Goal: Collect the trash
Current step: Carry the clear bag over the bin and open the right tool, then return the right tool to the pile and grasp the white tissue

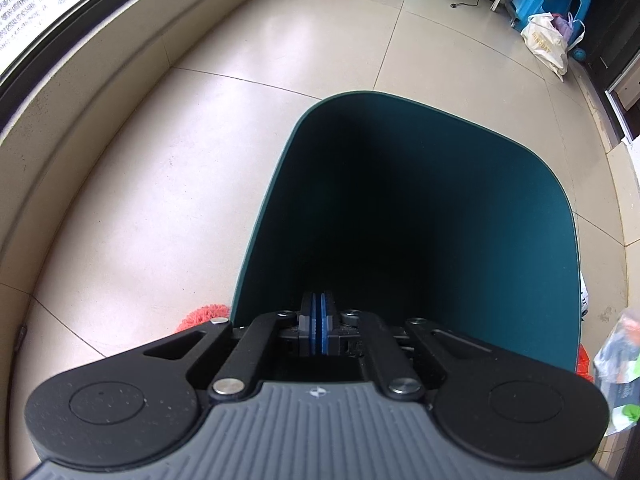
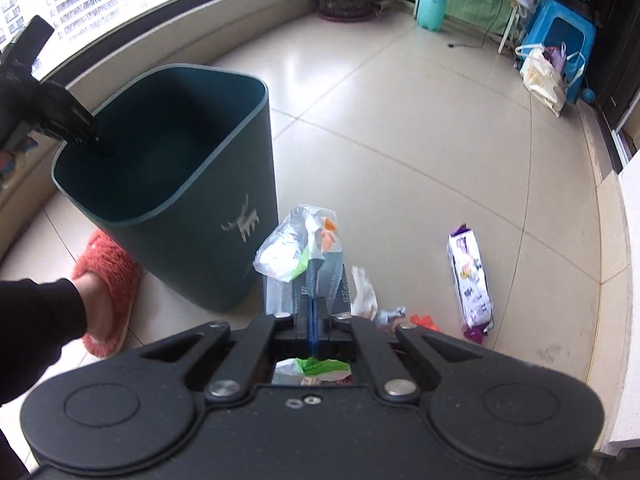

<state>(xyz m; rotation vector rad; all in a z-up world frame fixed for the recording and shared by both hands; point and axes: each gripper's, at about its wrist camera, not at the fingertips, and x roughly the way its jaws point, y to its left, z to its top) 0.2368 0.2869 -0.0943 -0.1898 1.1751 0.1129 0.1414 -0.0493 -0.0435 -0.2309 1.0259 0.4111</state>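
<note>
1. The left gripper (image 1: pixel 319 320) has its blue pads pressed together on the near rim of the dark green bin (image 2: pixel 180 184). That pinch seems to hold the bin tipped, so its mouth leans toward the litter.

2. From the right wrist view, the left gripper (image 2: pixel 96 142) bites the bin's rim on the side away from the trash, which leaves the nearer edge free for dropping things in.

3. The right gripper (image 2: pixel 313 312) is clamped shut on a crumpled clear plastic bag (image 2: pixel 298 246). The bag sticks up just ahead of the fingertips, with more of it bunched behind them.

4. The bag sits just right of the bin's wall, below the rim. I'd say it needs lifting and carrying left to clear the edge.

5. More to collect: a purple-and-white wrapper (image 2: pixel 470 280) lies on the tile floor (image 2: pixel 400 140) well right of the right fingers, and white and orange scraps (image 2: pixel 424 319) sit just beside them.

6. A foot in an orange slipper (image 2: pixel 106 280) stands left of the bin's base.
</note>
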